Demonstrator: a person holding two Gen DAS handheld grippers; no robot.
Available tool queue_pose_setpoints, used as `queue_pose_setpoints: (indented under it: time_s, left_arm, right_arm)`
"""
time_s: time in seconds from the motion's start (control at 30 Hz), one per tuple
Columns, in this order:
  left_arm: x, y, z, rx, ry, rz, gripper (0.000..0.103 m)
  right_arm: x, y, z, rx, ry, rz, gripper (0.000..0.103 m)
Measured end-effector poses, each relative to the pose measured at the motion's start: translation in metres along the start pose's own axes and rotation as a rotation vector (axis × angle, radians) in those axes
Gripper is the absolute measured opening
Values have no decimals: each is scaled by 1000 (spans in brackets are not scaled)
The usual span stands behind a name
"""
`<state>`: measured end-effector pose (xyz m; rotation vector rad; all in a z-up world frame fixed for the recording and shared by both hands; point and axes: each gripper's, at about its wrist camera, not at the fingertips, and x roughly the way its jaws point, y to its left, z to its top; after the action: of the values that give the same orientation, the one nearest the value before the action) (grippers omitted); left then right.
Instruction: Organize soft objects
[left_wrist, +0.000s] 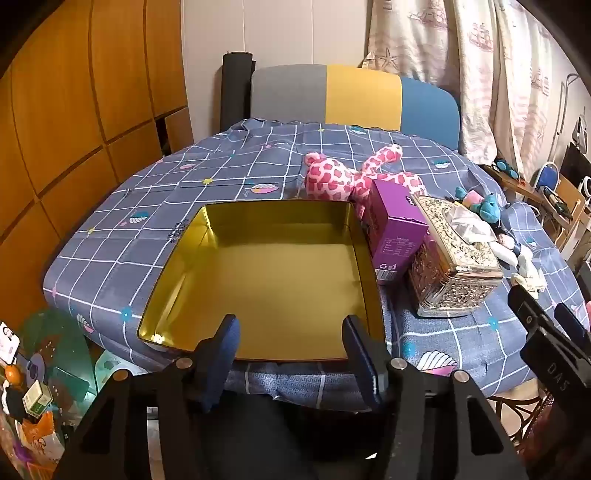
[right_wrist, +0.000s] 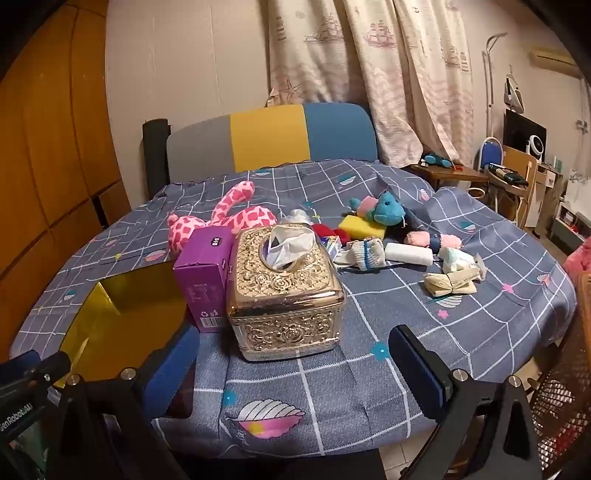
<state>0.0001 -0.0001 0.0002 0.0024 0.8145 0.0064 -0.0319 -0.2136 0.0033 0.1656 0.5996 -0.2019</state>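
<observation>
both tongs, left (left_wrist: 290, 343) n right (right_wrist: 295, 365), open, empty; risk: right knocks tissue box (right_wrist: 284, 291) reaching far toys (right_wrist: 384, 210) for tin (left_wrist: 258, 273).

Tray (left_wrist: 177, 258) left on table (right_wrist: 369, 332); carton (right_wrist: 207, 273) between tray and tissue box (right_wrist: 284, 295); plush toy (right_wrist: 221, 221) behind carton.
</observation>
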Motion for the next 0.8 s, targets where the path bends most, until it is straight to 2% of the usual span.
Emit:
queue_pose_setpoints:
  time_s: [0.17, 0.47, 0.8]
  left_arm:
    - [0, 1, 3, -15, 6, 1, 58]
    - [6, 4, -3, -12, 12, 23, 58]
    - [10, 4, -4, -3, 25, 32, 58]
  right_arm:
    - [-3, -3, 0, -3, -8, -26, 103]
    - [-3, 4, -5, -54, -45, -11, 103]
    - [1, 4, -7, -61, -35, -19, 103]
